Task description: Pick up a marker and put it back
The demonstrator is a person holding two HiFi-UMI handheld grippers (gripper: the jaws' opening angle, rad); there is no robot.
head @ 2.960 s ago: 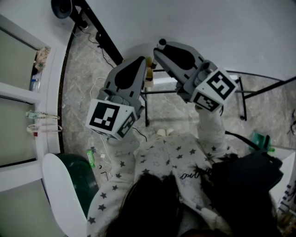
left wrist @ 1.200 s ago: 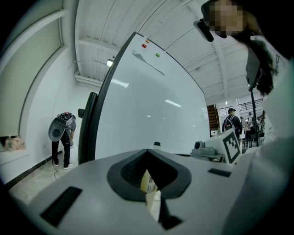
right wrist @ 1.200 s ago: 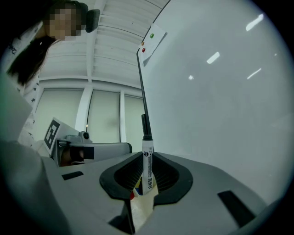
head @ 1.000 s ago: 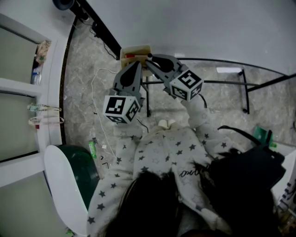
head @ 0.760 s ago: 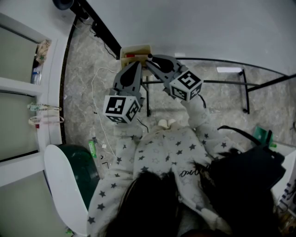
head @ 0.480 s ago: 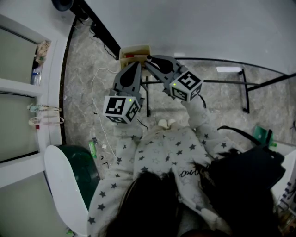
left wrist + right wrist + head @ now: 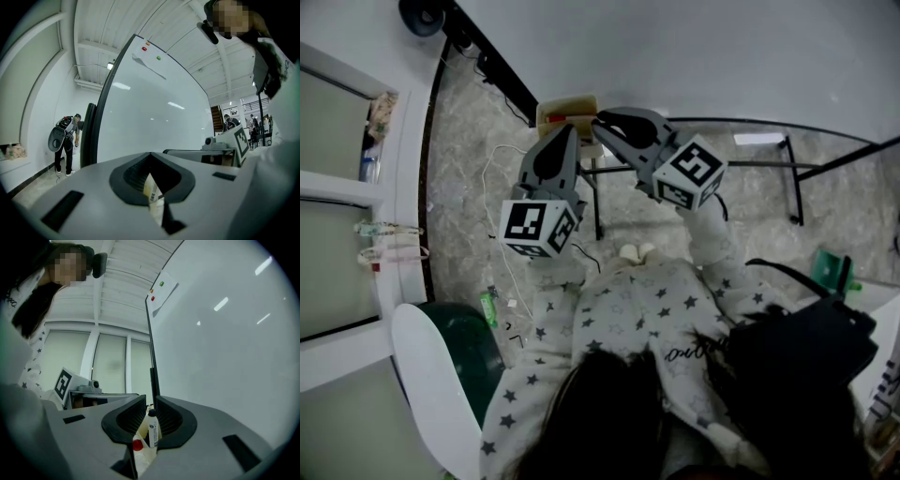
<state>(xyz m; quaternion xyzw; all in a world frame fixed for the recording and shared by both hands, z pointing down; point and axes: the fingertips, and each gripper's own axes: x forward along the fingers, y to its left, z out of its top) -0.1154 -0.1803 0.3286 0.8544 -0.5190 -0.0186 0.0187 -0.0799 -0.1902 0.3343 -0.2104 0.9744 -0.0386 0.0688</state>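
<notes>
Marker [image 7: 152, 430], white with a black cap, is shown in the right gripper view standing upright with its long axis vertical and the cap at the top. It is set in a pale box [image 7: 567, 103] beside a red cap [image 7: 137, 445].

In the head view, window frames [image 7: 356, 187] are seen at the far left, with a grey marbled floor [image 7: 473, 141] beside them that is crossed by a white cable [image 7: 497, 197]. A green seat [image 7: 473, 347] is placed lower left.

The left gripper [image 7: 567, 129] is held with its tip just beside the box. Its jaws are pressed nearly together, and only a thin slit is left, through which the box's printed label is glimpsed.

The right gripper [image 7: 598, 117] is pointed at the same box from the other side. Its jaws are spread. The marker is framed between them, close against the right-hand jaw, and a gap is left on the other side.

A large whiteboard [image 7: 722, 56] on a black frame fills the upper right. A distant person with a backpack [image 7: 65, 136] is seen in the left gripper view.
</notes>
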